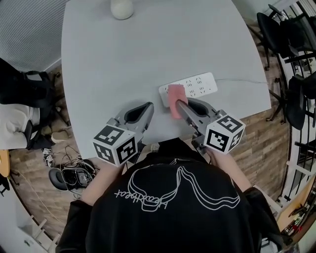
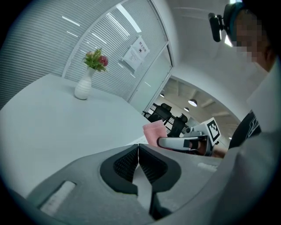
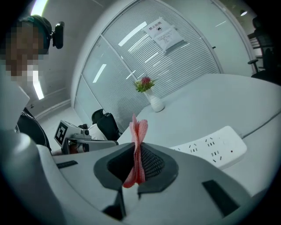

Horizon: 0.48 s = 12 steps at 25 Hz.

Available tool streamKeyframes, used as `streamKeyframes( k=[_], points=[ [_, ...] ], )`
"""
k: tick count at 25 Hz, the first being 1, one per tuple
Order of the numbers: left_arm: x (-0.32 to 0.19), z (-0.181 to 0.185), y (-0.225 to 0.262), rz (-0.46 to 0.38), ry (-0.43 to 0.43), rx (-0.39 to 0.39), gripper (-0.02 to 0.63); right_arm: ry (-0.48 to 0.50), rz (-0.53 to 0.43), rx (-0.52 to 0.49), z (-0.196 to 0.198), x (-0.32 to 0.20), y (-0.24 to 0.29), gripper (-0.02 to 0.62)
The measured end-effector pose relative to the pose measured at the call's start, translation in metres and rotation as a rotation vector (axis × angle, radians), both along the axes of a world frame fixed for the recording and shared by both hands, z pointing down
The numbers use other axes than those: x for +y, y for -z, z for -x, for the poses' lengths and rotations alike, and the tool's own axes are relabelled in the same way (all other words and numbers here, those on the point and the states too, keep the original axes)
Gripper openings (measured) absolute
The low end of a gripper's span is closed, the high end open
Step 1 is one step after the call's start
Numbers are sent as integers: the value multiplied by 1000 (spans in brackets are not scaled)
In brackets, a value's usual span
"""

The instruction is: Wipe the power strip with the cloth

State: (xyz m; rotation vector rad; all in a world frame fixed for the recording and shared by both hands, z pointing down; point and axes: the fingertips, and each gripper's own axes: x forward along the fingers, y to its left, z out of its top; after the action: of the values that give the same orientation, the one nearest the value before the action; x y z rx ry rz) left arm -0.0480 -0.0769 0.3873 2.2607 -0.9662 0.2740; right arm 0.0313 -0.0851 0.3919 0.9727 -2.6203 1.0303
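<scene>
A white power strip (image 1: 192, 86) (image 3: 210, 148) lies near the table's front edge, its cord running off to the right. My right gripper (image 1: 178, 105) (image 3: 137, 151) is shut on a folded pink cloth (image 1: 176, 99) (image 3: 138, 136), which stands up between the jaws and hangs over the strip's left end. In the left gripper view the cloth (image 2: 154, 132) shows beyond the jaws at right. My left gripper (image 1: 148, 106) (image 2: 138, 149) is shut with nothing in it, to the left of the strip over the table.
A white vase with flowers (image 2: 85, 83) (image 3: 153, 101) (image 1: 122, 8) stands at the table's far side. The grey table (image 1: 148, 44) ends just in front of the person. Office chairs (image 1: 284, 34) stand at the right, cables and gear (image 1: 69, 173) on the floor at left.
</scene>
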Motion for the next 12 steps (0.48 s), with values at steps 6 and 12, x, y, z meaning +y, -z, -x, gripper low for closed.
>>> streamKeyframes(
  k=[6,12],
  points=[
    [-13,7,-19,38,17,-3,14,20,25,38,10,-17,-19,37],
    [-17,9,-33,63,11,-14,14,47,55,79,20,-23,-39,35]
  ],
)
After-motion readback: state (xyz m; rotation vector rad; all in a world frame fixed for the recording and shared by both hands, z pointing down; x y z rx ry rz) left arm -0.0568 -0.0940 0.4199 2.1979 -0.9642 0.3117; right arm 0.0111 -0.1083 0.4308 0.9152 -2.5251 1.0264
